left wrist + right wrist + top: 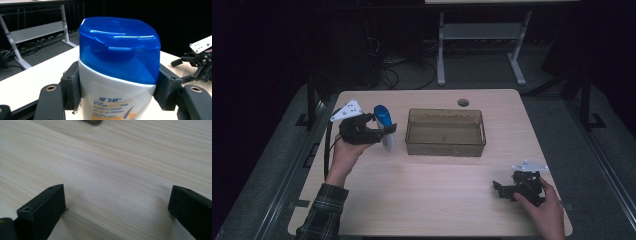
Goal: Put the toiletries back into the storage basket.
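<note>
A white bottle with a blue cap (pixel 384 128) is held above the left side of the table, left of a clear plastic bin (pixel 445 132). My left gripper (pixel 381 132) is shut on the bottle, and in the left gripper view both pads (pixel 74 87) press its white body (pixel 112 97) just under the cap. My right gripper (pixel 501 190) rests on the table near the front right corner. Its jaws stand wide apart over bare wood (pixel 117 185), with nothing between them.
The bin sits at the table's middle back and looks empty. A round cable hole (pixel 463 102) lies behind it. The wooden table (pixel 432 200) has dark floor on all sides, and a white desk frame (pixel 479 35) stands beyond the far edge.
</note>
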